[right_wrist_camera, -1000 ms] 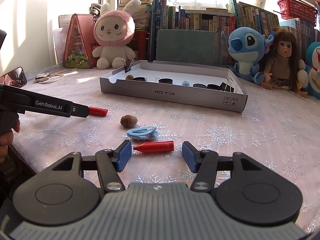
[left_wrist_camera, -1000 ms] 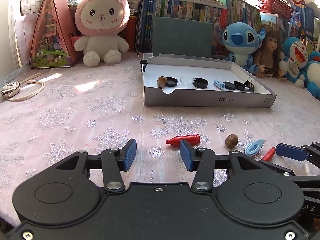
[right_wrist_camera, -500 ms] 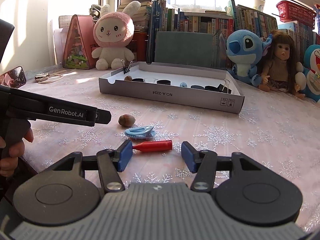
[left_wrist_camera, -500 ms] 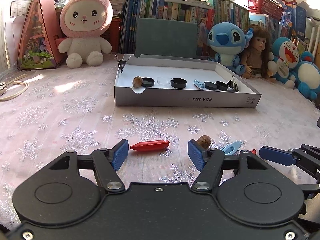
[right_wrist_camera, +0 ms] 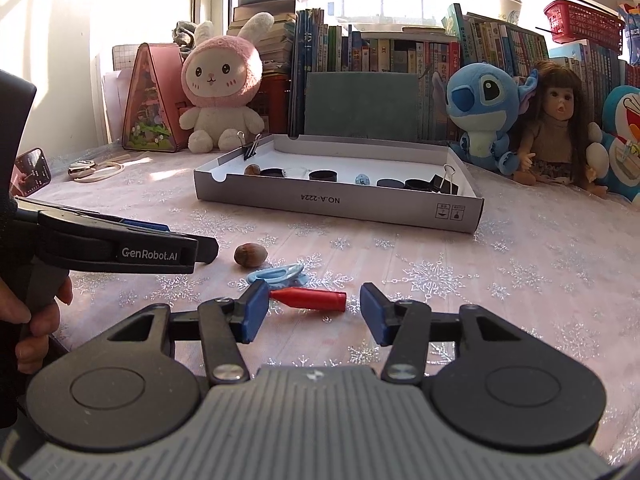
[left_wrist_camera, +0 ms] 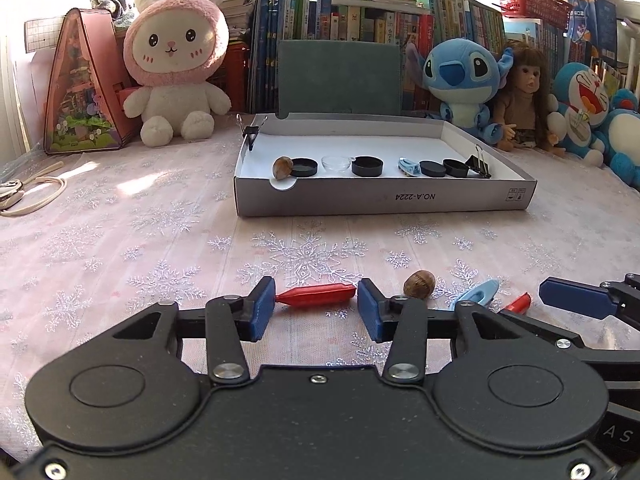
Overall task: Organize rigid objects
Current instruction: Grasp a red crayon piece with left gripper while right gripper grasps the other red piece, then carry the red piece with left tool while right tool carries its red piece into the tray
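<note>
In the left wrist view my left gripper (left_wrist_camera: 316,306) is open, its blue pads on either side of a red cone-tipped piece (left_wrist_camera: 316,295) lying on the cloth. A walnut (left_wrist_camera: 419,284) and a light blue clip (left_wrist_camera: 474,293) lie to its right. In the right wrist view my right gripper (right_wrist_camera: 310,310) is open around a second red piece (right_wrist_camera: 310,298), with the blue clip (right_wrist_camera: 276,273) and walnut (right_wrist_camera: 250,255) just beyond. The grey cardboard tray (left_wrist_camera: 384,199) holds a walnut, black caps and binder clips.
Plush rabbit (left_wrist_camera: 176,68), Stitch toy (left_wrist_camera: 460,80), doll (left_wrist_camera: 520,100) and books line the back. A pink triangular house model (left_wrist_camera: 80,92) and a cord (left_wrist_camera: 36,196) are at far left. The left gripper's arm (right_wrist_camera: 112,250) crosses the right view's left side.
The left gripper moved right and forward until the red piece sits between its pads, which have narrowed. The right gripper stayed open around its red piece.
</note>
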Motion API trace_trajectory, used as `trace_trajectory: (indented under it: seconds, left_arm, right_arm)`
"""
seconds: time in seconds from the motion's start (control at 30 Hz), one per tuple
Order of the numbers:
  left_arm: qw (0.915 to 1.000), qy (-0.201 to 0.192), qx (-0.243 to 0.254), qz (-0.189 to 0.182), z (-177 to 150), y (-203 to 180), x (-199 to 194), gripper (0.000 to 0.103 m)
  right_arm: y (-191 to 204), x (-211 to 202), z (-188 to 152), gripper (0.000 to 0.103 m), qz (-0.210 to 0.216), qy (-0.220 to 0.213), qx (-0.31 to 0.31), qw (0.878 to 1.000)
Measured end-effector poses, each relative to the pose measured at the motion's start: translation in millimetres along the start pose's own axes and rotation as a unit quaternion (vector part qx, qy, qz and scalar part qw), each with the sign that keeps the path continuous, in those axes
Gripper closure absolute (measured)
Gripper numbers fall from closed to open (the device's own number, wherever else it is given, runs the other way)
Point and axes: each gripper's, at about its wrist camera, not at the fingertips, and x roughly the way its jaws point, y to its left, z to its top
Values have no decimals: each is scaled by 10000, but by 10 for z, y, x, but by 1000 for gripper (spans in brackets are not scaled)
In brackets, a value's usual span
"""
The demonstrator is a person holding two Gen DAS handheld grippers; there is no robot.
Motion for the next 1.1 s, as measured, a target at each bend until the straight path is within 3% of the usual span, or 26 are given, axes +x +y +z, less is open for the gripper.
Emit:
trace_trajectory:
  seconds: [0.23,0.37,0.5,0.53,0.6,0.67,0.77,1.1]
  left_arm:
    - [9999,-77,10,-65,34,-1,-48,61]
    - [9998,-154,25,-110,98,5,-96,61]
    - [9997,-198,5,-107,141,18,-127,61]
    - [9998,-198,0,-102,140,19,-130,61]
    - [9998,-169,-19,-107,131,29,-131,61]
    - [9998,-130,-49,-124,123,36,-126,61]
    - [9998,-104,-77,-116,107,42,-123,61]
    - [9999,-97,-58,-104,101,39,-113,61]
  right_arm:
    - [-21,-16,39,48,-12,-76,68,9999]
    - [-40,-11,94,61,-101,-67,106,9999]
    - [-100,-1,83,60,-35,-8,343,9994]
    - [-113,-12,63,59,-35,-3,421,9991]
    - [-105,-30,41,44,-83,-20,417,9991]
    - [-96,-46,26,43,-173,-39,440,9989]
    - [-89,-85,-5,32,-370,-112,633,9972]
    - [64,-34,-101,32,-742,-72,808,9939]
